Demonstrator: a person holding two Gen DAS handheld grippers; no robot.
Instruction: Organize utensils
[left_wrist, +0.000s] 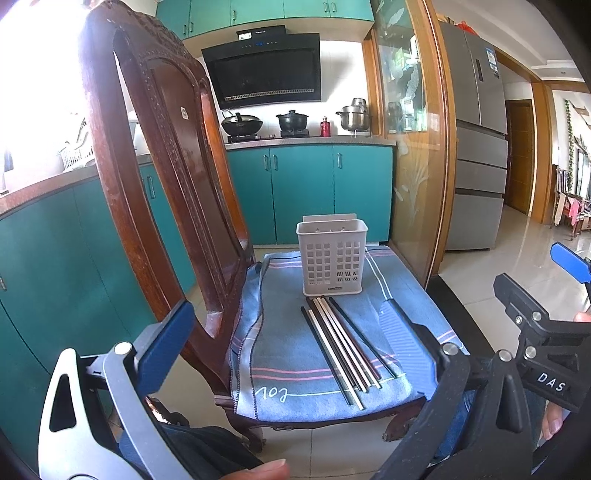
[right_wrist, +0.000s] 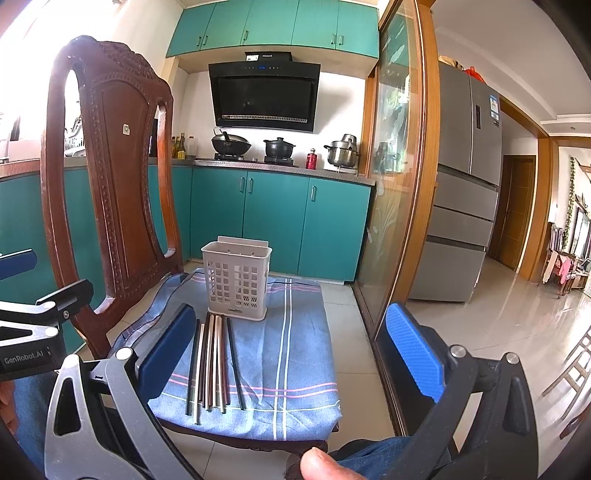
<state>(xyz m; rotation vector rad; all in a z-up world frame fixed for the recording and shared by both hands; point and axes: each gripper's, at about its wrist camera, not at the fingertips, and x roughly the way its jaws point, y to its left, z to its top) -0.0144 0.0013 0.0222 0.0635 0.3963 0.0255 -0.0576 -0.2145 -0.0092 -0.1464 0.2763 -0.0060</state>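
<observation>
Both grippers, left (left_wrist: 291, 332) and right (right_wrist: 291, 347), hang spread and empty short of the chopsticks (right_wrist: 214, 363), which lie ahead before the basket (right_wrist: 236, 278); best pinch one stick mid-length and lift level.

holder (left_wrist: 332, 258) contents unreadable, chair (left_wrist: 155, 155) top cropped, label (left_wrist: 334, 288) too small

Blue striped cloth (left_wrist: 288, 354), white lattice holder (left_wrist: 332, 264), black-and-cream chopsticks (left_wrist: 345, 350)
</observation>
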